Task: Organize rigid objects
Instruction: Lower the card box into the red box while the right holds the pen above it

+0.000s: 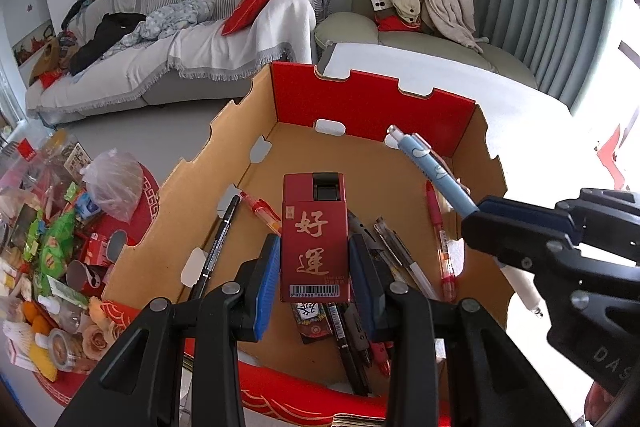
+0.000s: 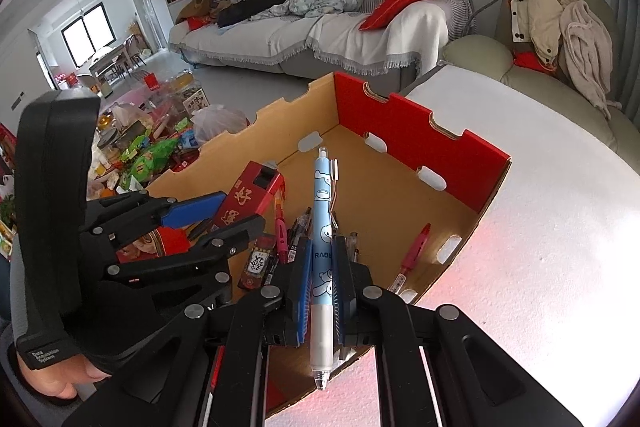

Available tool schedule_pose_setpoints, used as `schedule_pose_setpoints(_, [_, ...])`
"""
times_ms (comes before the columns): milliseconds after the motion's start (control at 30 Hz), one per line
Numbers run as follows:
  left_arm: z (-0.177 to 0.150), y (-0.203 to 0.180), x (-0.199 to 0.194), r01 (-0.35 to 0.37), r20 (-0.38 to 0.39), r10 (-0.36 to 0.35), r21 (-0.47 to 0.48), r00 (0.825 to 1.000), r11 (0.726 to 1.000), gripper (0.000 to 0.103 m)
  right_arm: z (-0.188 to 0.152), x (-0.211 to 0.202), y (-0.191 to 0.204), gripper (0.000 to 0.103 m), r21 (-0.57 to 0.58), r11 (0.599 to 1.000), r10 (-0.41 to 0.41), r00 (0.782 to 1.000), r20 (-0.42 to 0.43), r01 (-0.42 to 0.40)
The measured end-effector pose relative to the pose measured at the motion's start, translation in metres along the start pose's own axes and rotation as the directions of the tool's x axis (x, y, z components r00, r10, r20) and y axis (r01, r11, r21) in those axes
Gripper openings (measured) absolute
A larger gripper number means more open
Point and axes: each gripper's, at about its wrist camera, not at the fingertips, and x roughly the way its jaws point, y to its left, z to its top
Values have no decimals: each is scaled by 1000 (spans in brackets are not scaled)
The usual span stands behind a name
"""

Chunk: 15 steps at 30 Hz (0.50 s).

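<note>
Gripping a red box [image 1: 315,247] printed with gold characters, the left gripper [image 1: 314,267] is holding it between its blue pads [image 1: 266,279], jaws partly open to the box's width and pressing on both long sides. The box is hanging above the inside of an open cardboard carton [image 1: 360,163], its flip top end pointing toward the carton's red far wall [image 1: 372,107].

The right gripper [image 2: 322,279] is closing tightly on a light blue pen [image 2: 323,239] with cartoon bears, its pads [image 2: 303,291] squeezing the barrel near the middle. The pen is running straight along the fingers, clicker end pointing toward the carton's far wall and clear tip reaching back past the pads, over the carton's near edge. In the left wrist view the same pen [image 1: 436,173] is sticking up at a slant above the carton's right side.

The carton is sitting on a white table [image 2: 540,227], with its right wall running near the table's middle. On the carton's floor several pens are lying loose: a black marker [image 1: 216,247] along the left wall, a clear red pen [image 1: 262,213] beside it, a pink pen [image 1: 440,239] near the right wall, and a cluster of dark pens [image 1: 384,259] beneath the held box. A small dark packet [image 2: 258,263] is lying among them.

A person's hand [image 2: 56,383] is grasping the left gripper's handle. Beyond the carton's left side, snack packets [image 1: 52,247] are crowding a low table.
</note>
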Motion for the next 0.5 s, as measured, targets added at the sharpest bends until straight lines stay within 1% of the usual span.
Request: schedule_pose_setpoints(500, [0,-1,2,3,-5,-3,7,1000,1000,37,1,0,-1,11,2,1000,-8,1000,1,8])
